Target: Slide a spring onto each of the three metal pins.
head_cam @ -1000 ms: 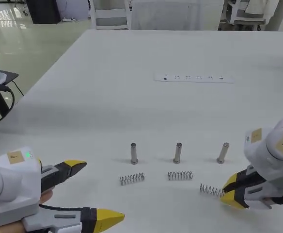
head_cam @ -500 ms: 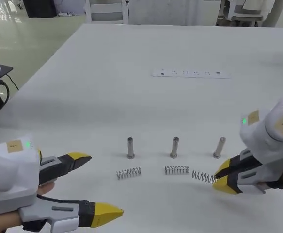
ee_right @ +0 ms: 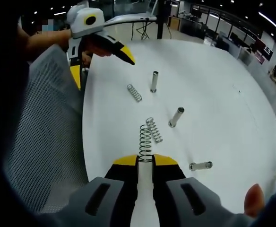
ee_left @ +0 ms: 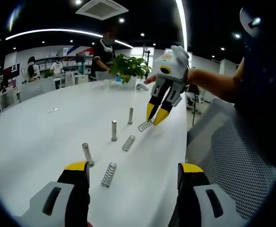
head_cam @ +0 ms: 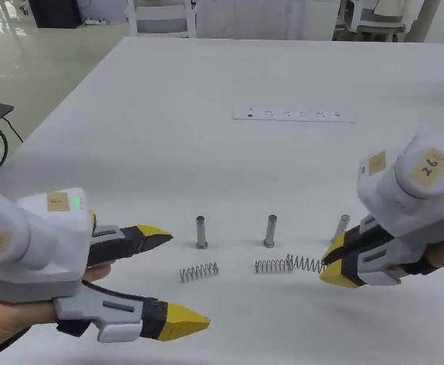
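Shifted leftward, right gripper (head_cam: 328,268) clenches the held spring (head_cam: 306,263), its free end meeting the middle spring (head_cam: 273,265) near the table's (head_cam: 207,152) front edge; left gripper (head_cam: 188,280) stands released.

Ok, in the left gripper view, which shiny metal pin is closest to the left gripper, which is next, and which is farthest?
1. The upright silver metal pin, just ahead of the left gripper.
2. The middle pin, further along the row.
3. The far pin, beside the right gripper holding a coiled wire spring.
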`<state>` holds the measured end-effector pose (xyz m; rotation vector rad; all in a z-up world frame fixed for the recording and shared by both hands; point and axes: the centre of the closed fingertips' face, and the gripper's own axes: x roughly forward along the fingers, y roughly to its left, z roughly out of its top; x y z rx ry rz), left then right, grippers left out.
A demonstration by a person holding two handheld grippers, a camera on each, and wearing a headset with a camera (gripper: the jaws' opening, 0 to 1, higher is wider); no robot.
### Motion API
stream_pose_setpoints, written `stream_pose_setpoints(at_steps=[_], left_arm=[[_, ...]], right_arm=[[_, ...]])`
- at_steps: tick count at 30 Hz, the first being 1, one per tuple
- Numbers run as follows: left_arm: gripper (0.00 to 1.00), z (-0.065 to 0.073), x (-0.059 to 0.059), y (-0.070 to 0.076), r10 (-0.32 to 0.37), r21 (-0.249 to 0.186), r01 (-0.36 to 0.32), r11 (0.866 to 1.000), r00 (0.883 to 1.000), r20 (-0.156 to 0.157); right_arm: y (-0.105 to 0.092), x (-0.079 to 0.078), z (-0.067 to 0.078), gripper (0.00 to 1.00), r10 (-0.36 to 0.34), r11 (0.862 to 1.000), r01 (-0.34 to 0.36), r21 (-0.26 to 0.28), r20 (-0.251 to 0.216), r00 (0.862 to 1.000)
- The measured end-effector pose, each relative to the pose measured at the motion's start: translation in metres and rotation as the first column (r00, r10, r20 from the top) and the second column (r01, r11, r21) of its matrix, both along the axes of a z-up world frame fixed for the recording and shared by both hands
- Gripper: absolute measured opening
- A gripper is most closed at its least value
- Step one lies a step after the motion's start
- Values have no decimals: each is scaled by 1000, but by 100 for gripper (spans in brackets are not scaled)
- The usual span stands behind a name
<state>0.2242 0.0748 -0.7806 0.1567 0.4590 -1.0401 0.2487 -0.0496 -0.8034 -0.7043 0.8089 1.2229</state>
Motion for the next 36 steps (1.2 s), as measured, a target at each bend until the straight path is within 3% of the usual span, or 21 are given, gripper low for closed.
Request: stream_pose_setpoints(at_steps=[13, 19, 36], left_arm=[[60, 1, 7, -25, -102, -24, 102, 995, 995, -9], [54, -3, 10, -33, -152, 5, 152, 988, 988, -15], [35, -10, 8, -51, -246, 64, 244, 968, 969, 16]], right_arm=[[20, -4, 3, 8, 77, 997, -77, -23, 1, 997], [30, -10, 1, 8, 118, 992, -119, -37, -9, 993], [47, -19, 0, 8, 197, 979, -198, -58, -16, 980]])
